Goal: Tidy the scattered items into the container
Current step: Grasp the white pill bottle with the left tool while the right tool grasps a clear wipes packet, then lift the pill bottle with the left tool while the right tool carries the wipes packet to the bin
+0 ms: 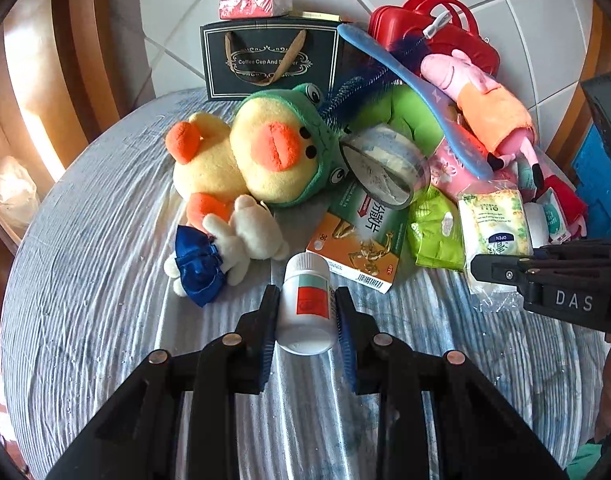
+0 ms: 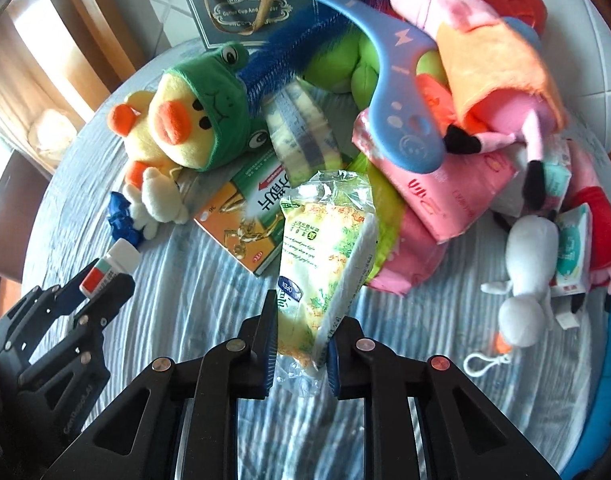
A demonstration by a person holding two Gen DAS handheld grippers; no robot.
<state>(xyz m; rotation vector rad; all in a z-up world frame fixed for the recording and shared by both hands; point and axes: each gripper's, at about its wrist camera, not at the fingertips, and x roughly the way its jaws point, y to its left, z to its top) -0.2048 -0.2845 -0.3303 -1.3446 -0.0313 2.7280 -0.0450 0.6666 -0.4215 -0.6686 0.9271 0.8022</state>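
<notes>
My left gripper (image 1: pixel 307 312) is shut on a white pill bottle (image 1: pixel 307 300) with a red and green label, held just above the striped tablecloth; it also shows in the right wrist view (image 2: pixel 109 270). My right gripper (image 2: pixel 301 332) is shut on a yellow-green wet wipes pack (image 2: pixel 325 256), seen in the left wrist view (image 1: pixel 493 232) at the right. A black paper gift bag (image 1: pixel 267 60) stands at the table's far edge. A red case (image 1: pixel 437 36) lies behind the pile.
A pile lies beyond both grippers: a yellow duck plush (image 1: pixel 257 152) with a green frog hood, a small white bunny (image 1: pixel 233 248), an orange-green medicine box (image 1: pixel 361 240), a tape roll (image 1: pixel 385 164), a blue boomerang (image 2: pixel 389 76), a pink pig plush (image 2: pixel 485 44), pink tissue packs (image 2: pixel 457 200).
</notes>
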